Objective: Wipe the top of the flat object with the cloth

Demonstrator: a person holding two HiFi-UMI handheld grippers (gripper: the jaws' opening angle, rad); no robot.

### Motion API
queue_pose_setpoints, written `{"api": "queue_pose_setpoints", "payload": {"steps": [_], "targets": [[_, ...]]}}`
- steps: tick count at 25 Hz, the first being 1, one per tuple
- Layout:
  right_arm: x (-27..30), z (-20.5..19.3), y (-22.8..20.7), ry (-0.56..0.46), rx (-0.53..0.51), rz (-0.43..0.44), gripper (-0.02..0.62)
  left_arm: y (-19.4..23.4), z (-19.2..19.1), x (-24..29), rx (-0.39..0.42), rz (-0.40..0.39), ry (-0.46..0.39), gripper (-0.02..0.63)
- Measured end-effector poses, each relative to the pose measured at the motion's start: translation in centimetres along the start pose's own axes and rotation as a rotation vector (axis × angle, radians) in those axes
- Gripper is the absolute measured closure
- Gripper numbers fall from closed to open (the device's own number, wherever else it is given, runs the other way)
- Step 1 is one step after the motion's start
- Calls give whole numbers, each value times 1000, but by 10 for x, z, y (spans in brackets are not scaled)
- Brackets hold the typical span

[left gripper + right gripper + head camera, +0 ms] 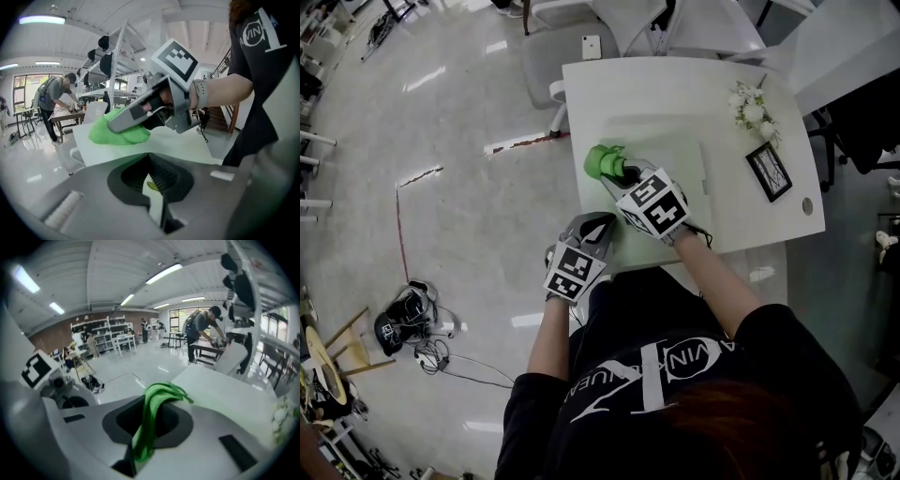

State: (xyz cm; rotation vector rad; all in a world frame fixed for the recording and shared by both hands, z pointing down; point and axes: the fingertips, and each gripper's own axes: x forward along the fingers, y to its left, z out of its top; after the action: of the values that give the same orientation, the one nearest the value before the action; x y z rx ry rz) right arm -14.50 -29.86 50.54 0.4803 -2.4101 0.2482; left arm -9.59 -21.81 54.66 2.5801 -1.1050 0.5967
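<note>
Pinching the cloth (600,161) in my right gripper (623,175), I press it on the board's (670,155) near-left corner; my left gripper (600,228), jaws together and empty, rests at the table (656,84) edge; wiping seems barely begun, with most of the top left.

Glossy grey floor (459,122) with red tape lines (398,230) surrounds a white tabletop (675,89); ceiling strip lights (161,273) run above open shelving (98,331).
</note>
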Motion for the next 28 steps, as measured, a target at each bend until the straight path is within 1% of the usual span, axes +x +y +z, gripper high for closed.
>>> {"api": "queue_pose_setpoints", "payload": {"steps": [2, 3, 5, 12, 24, 28], "targets": [[4, -12, 9, 62, -130, 2, 549, 1, 0, 0, 11, 3, 8, 595], [4, -16, 12, 78, -174, 2, 549, 1, 0, 0, 4, 3, 7, 595], [1, -20, 13, 81, -192, -4, 549, 2, 0, -1, -14, 5, 1, 595], [-23, -39, -10, 65, -71, -53, 549, 2, -2, -1, -23, 2, 6, 596], [-90, -100, -62, 95, 71, -220, 548, 5, -2, -2, -39, -8, 7, 596], [-112, -119, -78, 91, 136, -270, 548, 4, -2, -1, -39, -3, 13, 595]]}}
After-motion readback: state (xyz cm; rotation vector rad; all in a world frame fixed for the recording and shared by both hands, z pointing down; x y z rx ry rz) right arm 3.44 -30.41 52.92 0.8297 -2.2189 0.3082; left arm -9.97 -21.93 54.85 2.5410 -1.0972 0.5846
